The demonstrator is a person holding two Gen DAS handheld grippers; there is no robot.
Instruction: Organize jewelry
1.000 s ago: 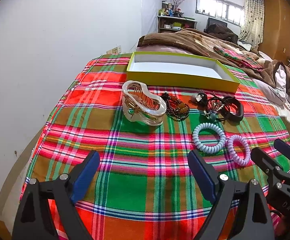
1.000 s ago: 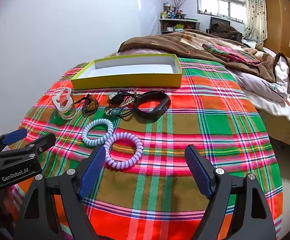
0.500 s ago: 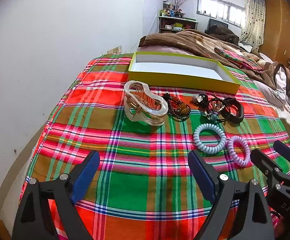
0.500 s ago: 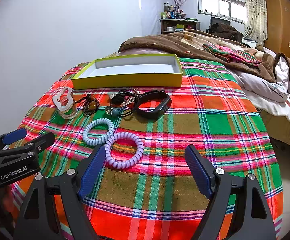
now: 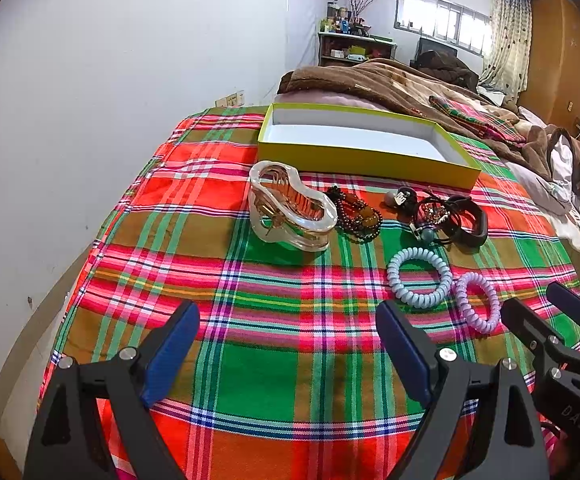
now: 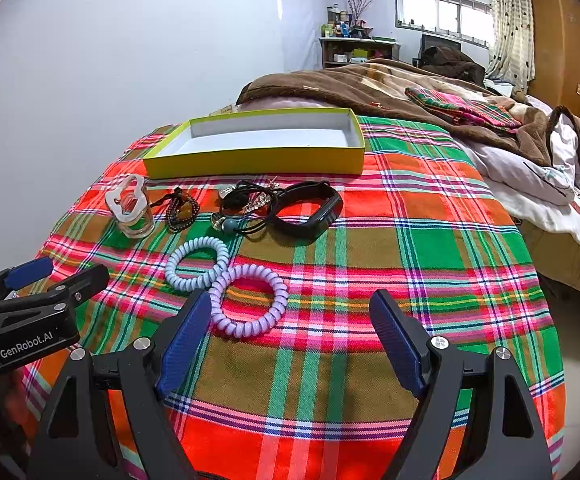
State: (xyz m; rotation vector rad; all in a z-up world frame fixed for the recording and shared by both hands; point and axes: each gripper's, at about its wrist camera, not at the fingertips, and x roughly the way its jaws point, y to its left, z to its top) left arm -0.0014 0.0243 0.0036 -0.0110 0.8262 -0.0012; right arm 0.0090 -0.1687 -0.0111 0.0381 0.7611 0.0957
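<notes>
Jaws spread wide and empty on both the left gripper and the right gripper, poised over a plaid bedspread. Little has shifted in the past second; the left has crept slightly toward the clear hair claw. Bead bracelet, spiral hair ties and black band lie before the empty yellow box; sorting has not begun.

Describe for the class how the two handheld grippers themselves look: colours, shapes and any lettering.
Both are matte black frames with triangular cut-outs and silver bolt heads. Each finger carries a ribbed dark blue pad. The left gripper bears white "GenRobot.AI" lettering; the right gripper shows faint "DAS" on its side in the left view. No cables or sleeves show.
</notes>
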